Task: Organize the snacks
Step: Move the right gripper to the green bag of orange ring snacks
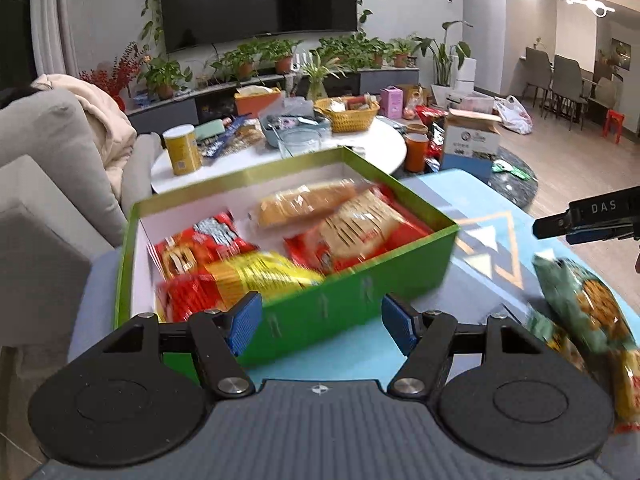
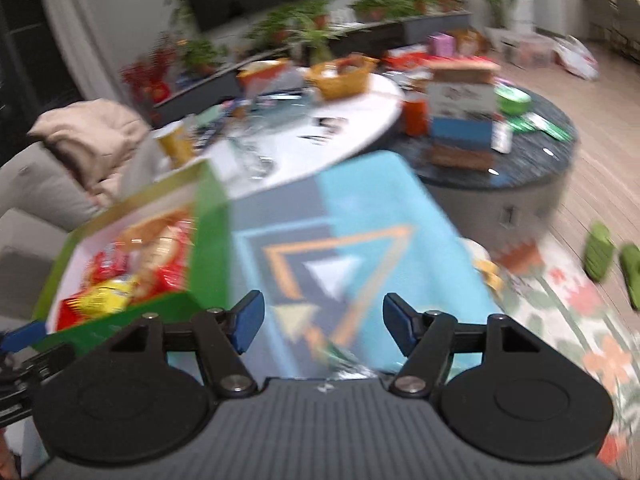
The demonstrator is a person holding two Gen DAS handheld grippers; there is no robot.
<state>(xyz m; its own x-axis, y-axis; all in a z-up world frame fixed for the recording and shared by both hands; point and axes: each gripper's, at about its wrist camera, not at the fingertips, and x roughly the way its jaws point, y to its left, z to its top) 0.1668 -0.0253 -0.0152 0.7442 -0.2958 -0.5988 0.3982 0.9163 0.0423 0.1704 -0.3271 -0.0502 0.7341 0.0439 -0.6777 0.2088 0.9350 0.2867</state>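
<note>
A shallow green cardboard box with a gold rim and white lining point(image 1: 344, 292) sits at the left of a low table covered in a light blue patterned cloth point(image 1: 472, 208). Several snack packets already lie in it: a red packet point(image 1: 188, 248) at the back left, a yellow and red packet point(image 1: 248, 280) at the front, a clear-wrapped bread roll point(image 1: 304, 200) at the back, and a red packet of pale biscuits point(image 1: 360, 228) at the right.

The left gripper point(image 1: 322, 324) hovers just before the near wall of the box, its blue-padded jaws spread apart with nothing between them.

Further right, on the bare cloth well clear of the box, lies a green snack bag printed with golden pieces point(image 1: 584, 304), with more yellow packets point(image 1: 628, 384) just beside it at the frame's right edge. The green bag's long axis seems to run from upper left to lower right, though blur makes this uncertain.

Above that bag, a black finger of the right gripper point(image 1: 580, 220) reaches in from the right. In its own view, the right gripper point(image 2: 323, 328) has its jaws spread and empty over the cloth, with a scrap of green wrapper point(image 2: 340, 356) showing just under them.

The loose snacks lie to the right of the box, so the right gripper looks nearer to them; the box lies to its left.
</note>
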